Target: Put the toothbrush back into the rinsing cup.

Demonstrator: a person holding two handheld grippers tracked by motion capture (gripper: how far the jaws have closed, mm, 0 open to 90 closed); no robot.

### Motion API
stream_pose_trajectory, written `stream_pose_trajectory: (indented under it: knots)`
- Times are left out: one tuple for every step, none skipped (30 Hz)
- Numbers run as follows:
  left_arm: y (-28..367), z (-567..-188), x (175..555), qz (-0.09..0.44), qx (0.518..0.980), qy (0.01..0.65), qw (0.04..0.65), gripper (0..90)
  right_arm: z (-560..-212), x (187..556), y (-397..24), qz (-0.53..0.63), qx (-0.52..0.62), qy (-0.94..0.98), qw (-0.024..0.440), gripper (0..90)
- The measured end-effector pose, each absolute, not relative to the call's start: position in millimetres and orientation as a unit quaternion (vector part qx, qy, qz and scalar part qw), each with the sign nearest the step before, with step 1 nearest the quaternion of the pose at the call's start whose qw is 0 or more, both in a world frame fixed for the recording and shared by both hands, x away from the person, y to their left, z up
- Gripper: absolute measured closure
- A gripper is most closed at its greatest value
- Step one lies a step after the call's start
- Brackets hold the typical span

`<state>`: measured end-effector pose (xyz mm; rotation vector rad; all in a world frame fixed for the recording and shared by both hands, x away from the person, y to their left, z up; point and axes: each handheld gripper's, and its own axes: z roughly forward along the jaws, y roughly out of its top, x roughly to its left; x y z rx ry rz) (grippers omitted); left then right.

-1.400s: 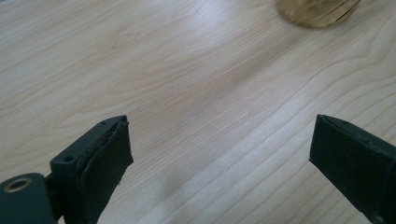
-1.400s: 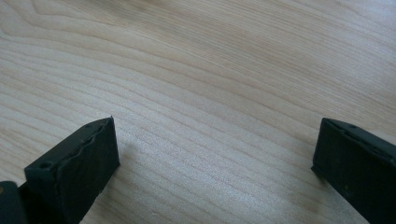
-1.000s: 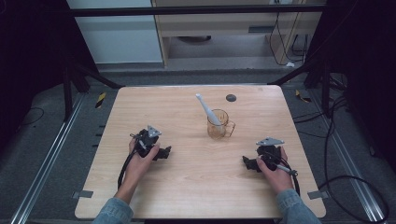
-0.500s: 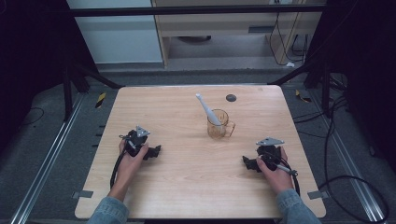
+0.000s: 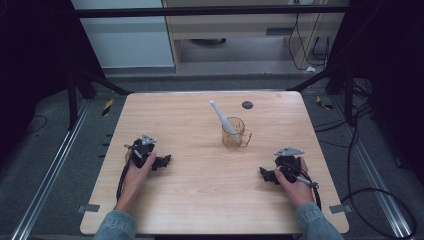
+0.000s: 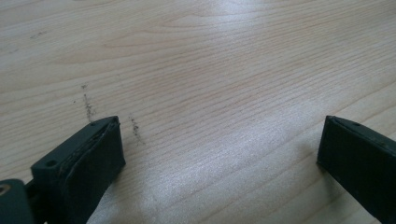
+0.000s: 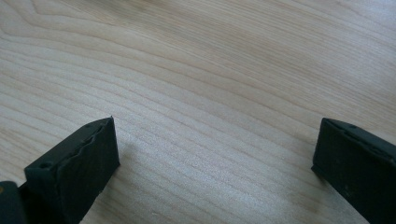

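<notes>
The high view looks forward and down from above the person's side onto the whole table (image 5: pixel 200 200). Each gripper view rides close behind its own jaws, facing low across the bare wood just ahead of them, a patch the high view also covers.

- Wooden table (image 5: pixel 200 200), pale grain, bearing faint dark scuff marks (image 6: pixel 88 105).
- Small dark round disc (image 5: pixel 247 104) near the table's far edge, right of centre.
- Yellow-and-black striped strip (image 5: pixel 108 106) on the floor at far left; another (image 5: pixel 324 103) at far right.
- Black cables (image 5: pixel 370 190) looping over the grey floor, right.
- Metal rail (image 5: pixel 50 175) along the left.
</notes>
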<state>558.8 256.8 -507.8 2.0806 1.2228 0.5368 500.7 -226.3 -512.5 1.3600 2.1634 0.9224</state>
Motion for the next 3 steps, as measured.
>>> stream_pose_trajectory:
  knots:
    - [256.8, -507.8, 558.8, 0.205, 0.795, 0.467, 0.329, 0.0, -512.5, 500.6, -226.2, 0.332, 0.49, 0.778, 0.211, 0.4]
    - [256.8, -507.8, 558.8, 0.205, 0.795, 0.467, 0.328, 0.0, -512.3, 500.4, -226.0, 0.332, 0.491, 0.777, 0.21, 0.4]
    - [256.9, -507.7, 558.9, 0.205, 0.794, 0.468, 0.328, 0.0, -512.3, 500.3, -226.0, 0.332, 0.492, 0.777, 0.21, 0.4]
